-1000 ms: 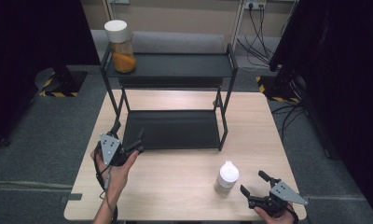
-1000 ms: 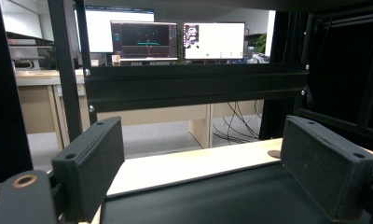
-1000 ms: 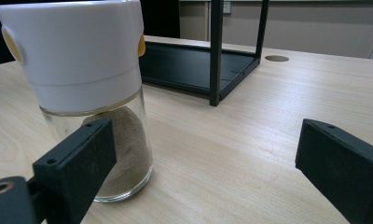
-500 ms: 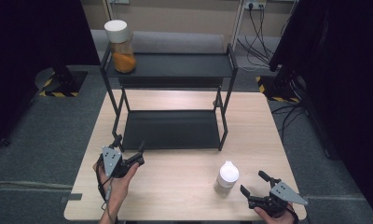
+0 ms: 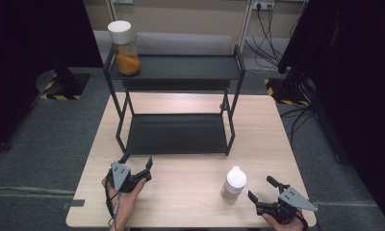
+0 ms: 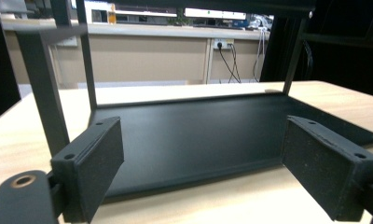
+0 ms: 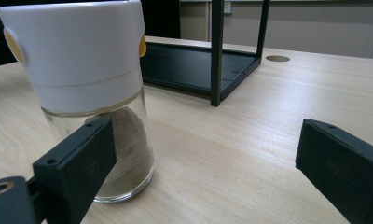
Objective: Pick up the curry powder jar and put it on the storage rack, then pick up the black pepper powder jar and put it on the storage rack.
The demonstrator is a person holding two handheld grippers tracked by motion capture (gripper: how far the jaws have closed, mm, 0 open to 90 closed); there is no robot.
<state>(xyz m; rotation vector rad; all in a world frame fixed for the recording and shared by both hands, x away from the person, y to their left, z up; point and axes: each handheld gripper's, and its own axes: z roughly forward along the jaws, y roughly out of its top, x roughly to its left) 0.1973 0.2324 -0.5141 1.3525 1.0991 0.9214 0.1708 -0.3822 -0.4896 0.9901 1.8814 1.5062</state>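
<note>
Jaws on my right gripper [image 5: 261, 195] stand wide apart with nothing between them, low over the near right part of the wooden table [image 5: 190, 197]. The glass jar with the white cap [image 5: 234, 183] stands upright on the table just beside that gripper; in the right gripper view the jar [image 7: 89, 93] sits close to one pad, holding a mound of pale brown powder at its bottom, though I cannot tell whether the pad touches the glass. My left gripper [image 5: 137, 166] is also spread open and holds nothing, just in front of the black two-tier rack [image 5: 176, 134], its pads framing the rack's lower shelf [image 6: 194, 135]. On the upper shelf, at its far left end, stands a second jar with orange contents [image 5: 124, 48].
</note>
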